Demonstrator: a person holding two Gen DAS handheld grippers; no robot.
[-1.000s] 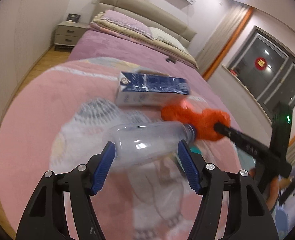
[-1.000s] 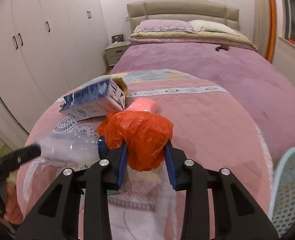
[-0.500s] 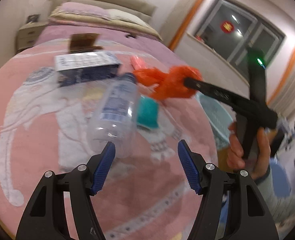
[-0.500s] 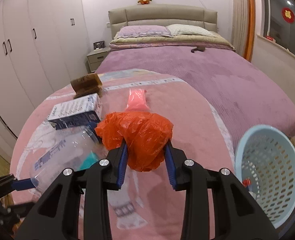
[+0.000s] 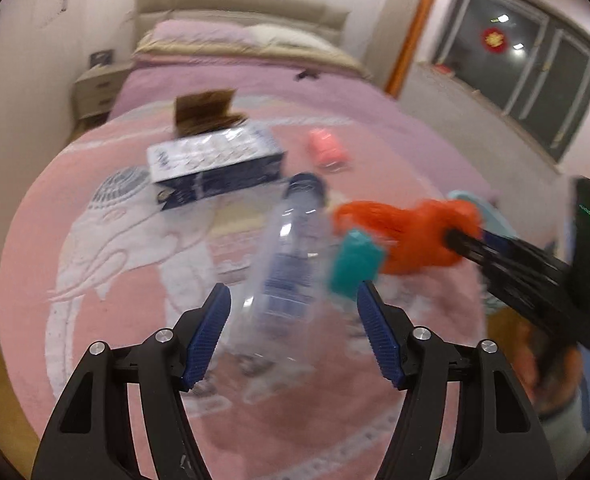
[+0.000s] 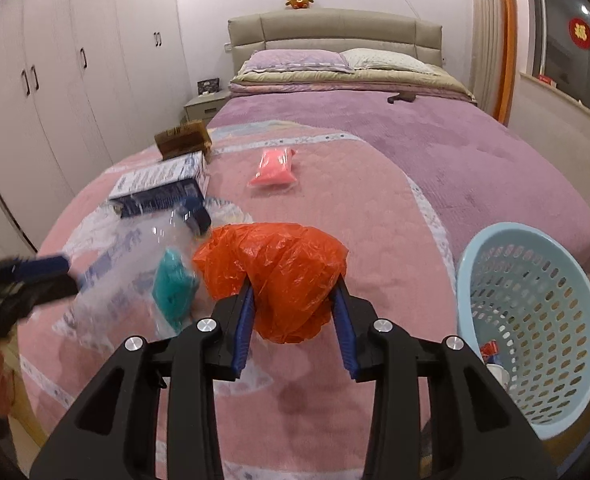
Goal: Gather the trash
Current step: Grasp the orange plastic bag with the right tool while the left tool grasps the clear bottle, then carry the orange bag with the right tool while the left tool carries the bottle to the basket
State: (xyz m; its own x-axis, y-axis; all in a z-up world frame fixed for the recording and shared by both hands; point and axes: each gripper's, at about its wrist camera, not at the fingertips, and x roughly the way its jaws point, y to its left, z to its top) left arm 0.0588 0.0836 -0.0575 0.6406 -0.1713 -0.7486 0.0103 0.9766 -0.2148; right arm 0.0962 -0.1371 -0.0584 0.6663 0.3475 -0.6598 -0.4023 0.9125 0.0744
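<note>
Bottle [image 5: 285, 256]: now apparently loose between the spread left gripper [image 5: 295, 336]; right gripper [image 6: 293, 320], clamping the bag [image 6: 279, 276], has neared the basket [image 6: 531, 320].

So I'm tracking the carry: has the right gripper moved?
Yes. The right gripper, shut on the orange bag, drew back from the headboard, toward the basket.

A home bedroom: a wide bed [image 6: 375, 128] with a padded headboard [image 6: 335, 32] and pillows [image 6: 299, 60] fills the room. A nightstand [image 6: 205, 106] stands beside it, white wardrobes [image 6: 55, 72] line one wall, and a window [image 5: 535, 80] shows dark
</note>
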